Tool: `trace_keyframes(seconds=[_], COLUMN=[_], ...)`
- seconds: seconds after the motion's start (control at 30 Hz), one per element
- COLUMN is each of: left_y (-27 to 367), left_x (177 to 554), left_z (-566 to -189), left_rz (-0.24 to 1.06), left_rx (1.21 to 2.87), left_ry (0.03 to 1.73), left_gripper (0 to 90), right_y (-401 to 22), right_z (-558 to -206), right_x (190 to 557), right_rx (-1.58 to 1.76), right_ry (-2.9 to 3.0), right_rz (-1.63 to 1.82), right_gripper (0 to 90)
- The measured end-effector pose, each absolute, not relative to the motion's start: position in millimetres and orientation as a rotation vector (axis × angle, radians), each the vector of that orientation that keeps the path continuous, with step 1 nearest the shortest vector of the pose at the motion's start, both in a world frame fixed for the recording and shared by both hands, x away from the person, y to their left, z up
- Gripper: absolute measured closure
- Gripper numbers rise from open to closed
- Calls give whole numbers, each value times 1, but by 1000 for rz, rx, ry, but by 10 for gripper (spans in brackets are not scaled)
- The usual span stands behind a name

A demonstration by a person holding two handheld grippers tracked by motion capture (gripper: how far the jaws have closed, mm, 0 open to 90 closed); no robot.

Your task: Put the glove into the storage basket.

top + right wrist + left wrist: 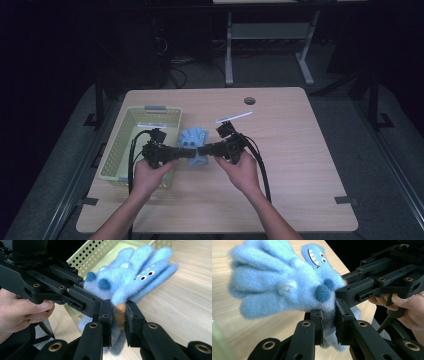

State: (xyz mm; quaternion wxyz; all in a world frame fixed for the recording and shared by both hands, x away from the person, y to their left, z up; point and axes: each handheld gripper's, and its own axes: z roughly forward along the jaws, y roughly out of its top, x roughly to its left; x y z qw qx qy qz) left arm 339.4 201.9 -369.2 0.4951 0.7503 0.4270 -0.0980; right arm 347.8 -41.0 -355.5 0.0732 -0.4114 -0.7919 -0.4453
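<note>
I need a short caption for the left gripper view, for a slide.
Both grippers, left and right, clamp a fuzzy blue monster glove above the table.

Looks like a lab or test room set up for recording handling work. Pale wood counter (pixel 300 165) with a cable hole (pixel 249 100), standing alone on grey floor (pixel 365 140) under a pool of light, surroundings left dark. Strips of tape (pixel 345 200) at the counter's edges. Behind it, a second desk on a light metal frame (pixel 229 50) and loose cables (pixel 175 62) on the floor. Cabled black gripper (pixel 192 151) in each hand, nothing homely around.
</note>
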Motion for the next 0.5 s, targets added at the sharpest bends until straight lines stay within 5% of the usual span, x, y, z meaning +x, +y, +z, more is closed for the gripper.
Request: trace_keyframes(seconds=[0.5], left_y=[233], left_x=[340], left_z=[-358], left_rz=[-221], left_rx=[1804], left_ry=[1041], left_gripper=[790], right_y=[-12], right_z=[-344], right_x=[355], right_rx=[-1174], right_ry=[-2388], right_rz=[-1352], right_gripper=[777])
